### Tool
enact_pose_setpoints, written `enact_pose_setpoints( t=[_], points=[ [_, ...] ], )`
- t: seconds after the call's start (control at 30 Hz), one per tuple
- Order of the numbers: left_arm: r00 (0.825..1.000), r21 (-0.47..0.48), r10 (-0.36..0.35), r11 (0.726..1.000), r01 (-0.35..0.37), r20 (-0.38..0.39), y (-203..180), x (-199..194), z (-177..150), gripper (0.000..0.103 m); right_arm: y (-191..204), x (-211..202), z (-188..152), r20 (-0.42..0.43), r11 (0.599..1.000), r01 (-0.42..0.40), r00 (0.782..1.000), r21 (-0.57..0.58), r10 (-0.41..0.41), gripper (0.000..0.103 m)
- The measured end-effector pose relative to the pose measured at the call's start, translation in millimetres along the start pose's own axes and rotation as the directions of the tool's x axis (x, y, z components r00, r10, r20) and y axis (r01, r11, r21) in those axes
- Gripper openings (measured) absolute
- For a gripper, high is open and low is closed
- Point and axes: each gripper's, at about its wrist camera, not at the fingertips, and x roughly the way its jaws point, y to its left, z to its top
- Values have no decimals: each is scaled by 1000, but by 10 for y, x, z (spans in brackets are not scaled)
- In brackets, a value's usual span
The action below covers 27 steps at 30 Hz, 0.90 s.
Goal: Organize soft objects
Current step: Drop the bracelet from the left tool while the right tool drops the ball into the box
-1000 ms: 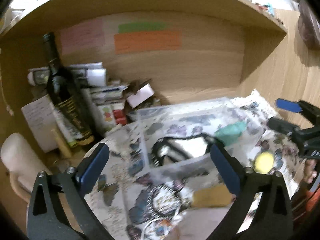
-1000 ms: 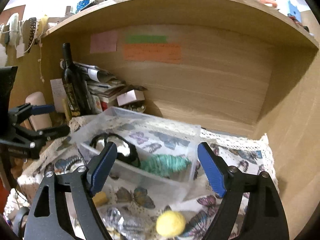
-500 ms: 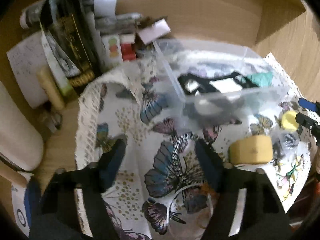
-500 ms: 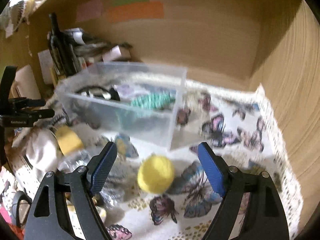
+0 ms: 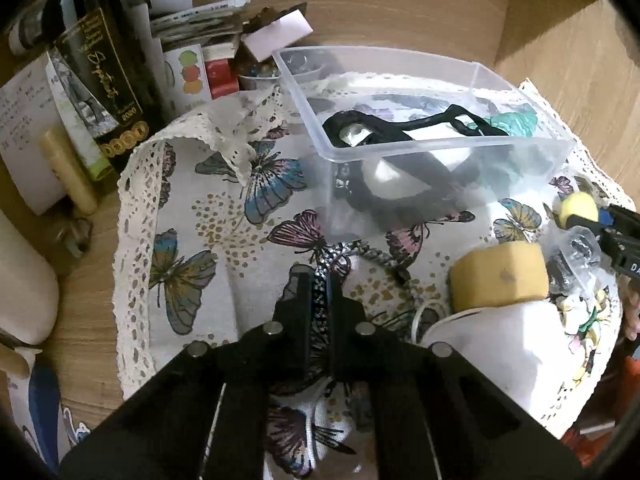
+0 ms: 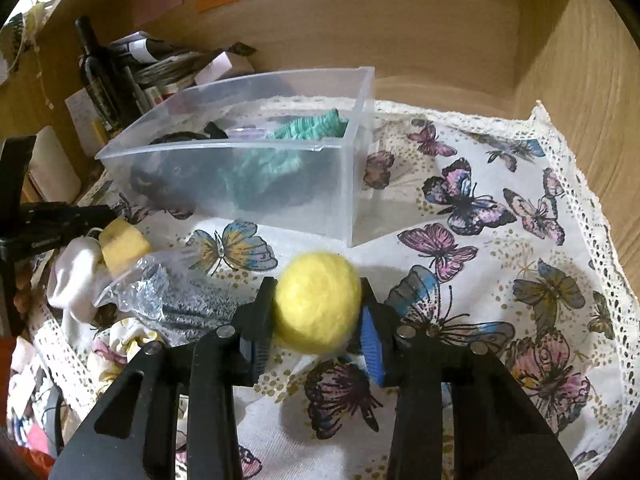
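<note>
gripping: right gripper [image 6: 318, 322] jaws closed around fuzzy yellow felt ball [image 6: 318, 302], near clear plastic bin [image 6: 256, 168]
left gripper [image 5: 319, 300]: jaws pinched on speckled black-and-white fabric band [image 5: 340, 256]
handling: light, squashy; hold across middle

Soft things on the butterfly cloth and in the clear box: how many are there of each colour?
Yellow: 2, the yellow ball and the yellow sponge.
Teal: 1, the teal yarn piece in the clear box.
White: 1, the white cloth.
Total: 4.
</note>
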Motion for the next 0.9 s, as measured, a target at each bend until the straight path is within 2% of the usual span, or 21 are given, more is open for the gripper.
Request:
enact_pose_setpoints(
  t=[0.3,0.53,0.73,0.9],
  points=[
    [993,1,29,1000,-29,114,11,-371,0,5,34,-314,65,101,999,36,994,-31,-33,35],
    [971,-4,50,999,-50,234,19,-774,150,5,77,-564,289,203,998,38,979,-49,-27,35],
    [954,-16,50,999,-47,294,16,-911,351,5,158,-614,544,267,997,35,964,-76,-13,35],
    [950,-22,32,999,-27,311,-31,-861,548,5,264,-583,764,300,994,29,954,-101,3,35]
  ],
)
